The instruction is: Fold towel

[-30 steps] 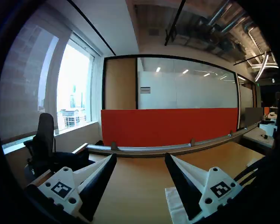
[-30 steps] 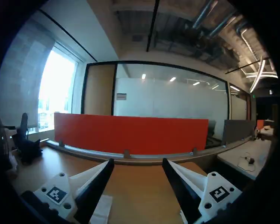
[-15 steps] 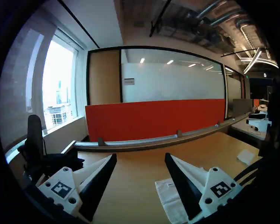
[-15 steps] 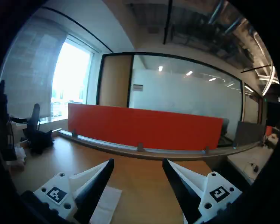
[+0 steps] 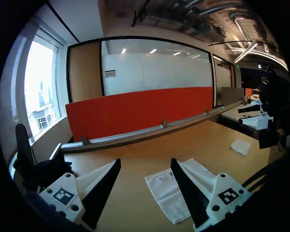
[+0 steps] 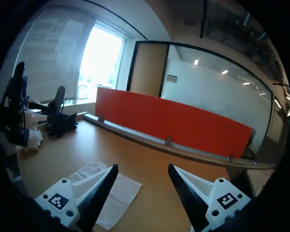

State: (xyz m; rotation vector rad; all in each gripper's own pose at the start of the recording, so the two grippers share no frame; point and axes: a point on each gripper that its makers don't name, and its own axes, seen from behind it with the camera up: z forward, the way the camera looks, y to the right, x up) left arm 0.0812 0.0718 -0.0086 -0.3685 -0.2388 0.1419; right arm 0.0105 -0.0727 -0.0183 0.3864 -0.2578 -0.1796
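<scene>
1. Wooden and pale brown, the long desk top (image 5: 207, 141) carries the white rectangular cloth towel (image 5: 166, 189), which lies spread flat just ahead of my two tools.
2. In the left gripper view, the towel sits under and beside the right-hand finger of the left gripper (image 5: 145, 161), and a small label shows near its far edge.
3. In the right gripper view, the same towel (image 6: 120, 193) lies low and to the left, partly behind the left-hand finger of the right gripper (image 6: 143, 167).
4. Both tools are released: on each, the jaws stand wide apart with nothing between them, and neither touches the cloth as far as I can tell.
5. I see no crease or doubled layer on the towel, so I judge the folding not yet begun; the whole task is left.
6. What remains, as I read it, is to bring each tool down to a corner on the near side, pinch the corners, carry that edge over to the far edge and lay it down.
7. A small white folded cloth (image 5: 241, 146) rests well apart on the desk, and an orange-red divider panel (image 6: 176, 123) stands along the back edge.
</scene>
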